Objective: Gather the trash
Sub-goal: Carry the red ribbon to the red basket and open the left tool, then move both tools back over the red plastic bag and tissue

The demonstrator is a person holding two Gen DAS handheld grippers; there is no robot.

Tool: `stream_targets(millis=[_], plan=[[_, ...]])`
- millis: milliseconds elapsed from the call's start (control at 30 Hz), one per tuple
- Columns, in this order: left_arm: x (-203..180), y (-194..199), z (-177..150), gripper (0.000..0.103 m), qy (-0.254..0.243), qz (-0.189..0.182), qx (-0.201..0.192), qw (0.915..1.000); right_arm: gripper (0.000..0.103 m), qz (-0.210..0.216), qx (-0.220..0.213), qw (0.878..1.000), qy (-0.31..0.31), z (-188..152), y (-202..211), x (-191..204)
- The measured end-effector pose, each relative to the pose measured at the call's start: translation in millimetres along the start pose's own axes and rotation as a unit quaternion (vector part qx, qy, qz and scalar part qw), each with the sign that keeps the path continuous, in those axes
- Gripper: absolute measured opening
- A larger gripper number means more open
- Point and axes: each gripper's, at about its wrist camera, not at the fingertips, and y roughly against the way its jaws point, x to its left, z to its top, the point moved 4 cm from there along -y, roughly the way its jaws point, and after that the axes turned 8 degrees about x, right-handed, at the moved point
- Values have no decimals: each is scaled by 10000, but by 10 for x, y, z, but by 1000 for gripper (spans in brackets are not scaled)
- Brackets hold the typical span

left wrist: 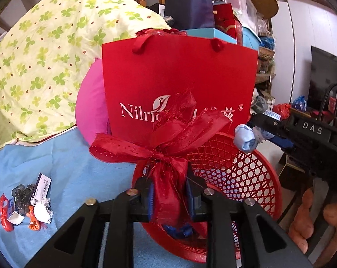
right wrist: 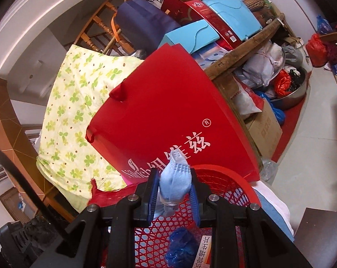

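Red paper bag [left wrist: 179, 78] stands right behind my red mesh basket [left wrist: 242, 169], w/ clover-print pillow [left wrist: 45, 51] at left. Left hand-held gripper [left wrist: 170, 198] grips red ribbon bow [left wrist: 166, 147] over basket; right hand-held gripper [right wrist: 174, 192] clamps pale-blue wad [right wrist: 174, 183]. Blue wrapper [right wrist: 179, 250] lies inside; more scraps [left wrist: 26, 205] on blue bedsheet [left wrist: 79, 169].

A red paper bag [left wrist: 179, 82] stands upright at centre, white lettering on its face. At its 9 o'clock a pink cushion [left wrist: 91, 109] touches it, and at 10 o'clock a clover-print quilt [left wrist: 48, 51] is heaped high. A blue cloth [left wrist: 74, 167] spreads at 7 o'clock. Behind the bag, at 12 o'clock, sit a navy bundle [left wrist: 189, 6], a red box [left wrist: 227, 23] and a teal box [right wrist: 191, 36]. At 3 o'clock a dark screen [left wrist: 324, 78] stands well apart.
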Motion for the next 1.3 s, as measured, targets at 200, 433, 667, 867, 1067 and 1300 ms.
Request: stream_targets(millis=[200, 433, 667, 867, 1067, 1300], plan=[[13, -15, -10, 47, -48, 132, -3, 9999, 39, -42, 160, 9998, -68, -34, -59, -28], [51, 41, -11, 55, -121, 293, -92, 9995, 67, -45, -42, 10000, 56, -41, 6, 42], [175, 127, -36, 59, -100, 438, -178, 9988, 67, 2, -174, 9996, 211, -83, 25, 216], [426, 226, -108, 60, 0, 670, -214, 9975, 67, 128, -400, 9977, 524, -178, 69, 513], [899, 367, -289, 62, 260, 1009, -149, 9944, 67, 427, -521, 9926, 1012, -382, 74, 978], [1725, 566, -744, 67, 928, 1584, 91, 9830, 67, 812, -320, 9813, 1713, -823, -40, 1598]])
